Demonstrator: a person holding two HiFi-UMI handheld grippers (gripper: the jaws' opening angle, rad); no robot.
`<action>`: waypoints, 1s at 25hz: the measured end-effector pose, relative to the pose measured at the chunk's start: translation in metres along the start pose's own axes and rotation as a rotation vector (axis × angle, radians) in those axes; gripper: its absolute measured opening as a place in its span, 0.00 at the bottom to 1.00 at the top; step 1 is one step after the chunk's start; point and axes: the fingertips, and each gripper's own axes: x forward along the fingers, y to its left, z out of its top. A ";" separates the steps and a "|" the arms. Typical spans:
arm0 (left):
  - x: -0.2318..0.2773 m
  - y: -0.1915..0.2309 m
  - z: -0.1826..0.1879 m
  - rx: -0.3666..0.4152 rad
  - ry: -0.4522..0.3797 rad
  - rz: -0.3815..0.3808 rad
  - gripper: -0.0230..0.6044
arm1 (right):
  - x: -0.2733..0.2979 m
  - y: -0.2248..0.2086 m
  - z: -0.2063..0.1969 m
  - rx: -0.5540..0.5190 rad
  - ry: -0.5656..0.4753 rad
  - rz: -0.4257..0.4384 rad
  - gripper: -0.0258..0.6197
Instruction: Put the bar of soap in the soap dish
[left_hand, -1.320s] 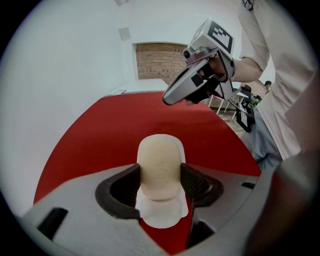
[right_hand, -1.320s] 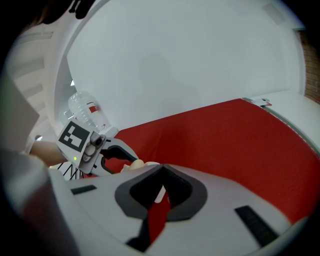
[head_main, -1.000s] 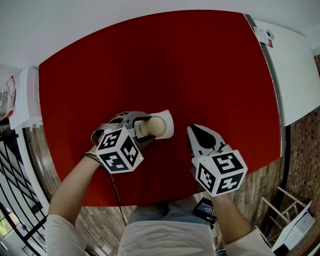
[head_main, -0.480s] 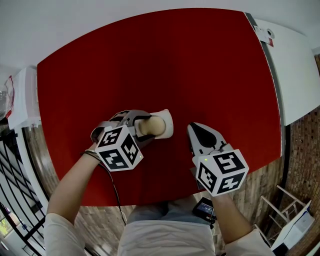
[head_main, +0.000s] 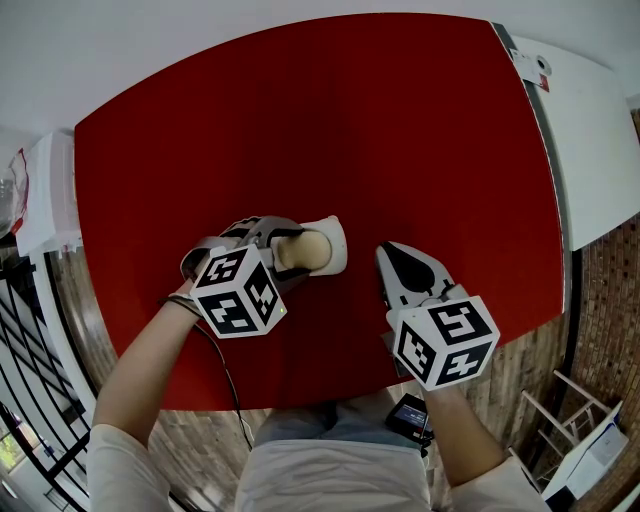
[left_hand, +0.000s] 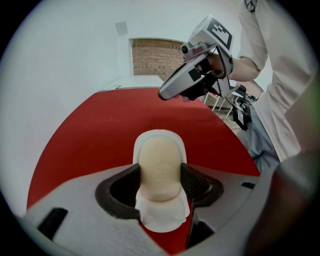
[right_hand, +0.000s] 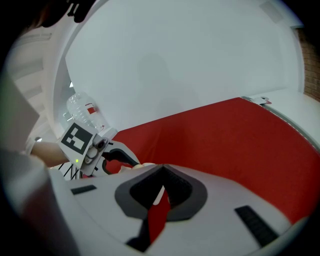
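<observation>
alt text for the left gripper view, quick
The left gripper clasps a beige bar of soap by its sides, over a white soap dish on a red table. The right gripper hangs in the air beyond.

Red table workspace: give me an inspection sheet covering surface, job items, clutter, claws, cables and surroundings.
Surface: red table, no spills seen.
Job's things: bar of soap lies over the white soap dish; whether it rests in it is unclear.
Clutter: nothing seen.
Grippers: left claw closed on the soap's sides; right claw shut, empty.
Cables: black cable hangs beside the left forearm.
Surroundings: white counter at right, plastic bottle at left.
</observation>
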 end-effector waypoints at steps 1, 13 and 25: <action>0.000 0.000 0.000 0.001 0.001 -0.002 0.44 | 0.000 0.000 0.000 0.001 0.000 0.000 0.05; -0.001 0.000 0.000 0.017 -0.009 0.008 0.44 | 0.000 0.000 -0.003 0.000 0.003 0.005 0.05; -0.002 -0.002 0.000 0.038 0.004 -0.021 0.48 | 0.000 0.001 -0.003 -0.002 0.004 0.012 0.05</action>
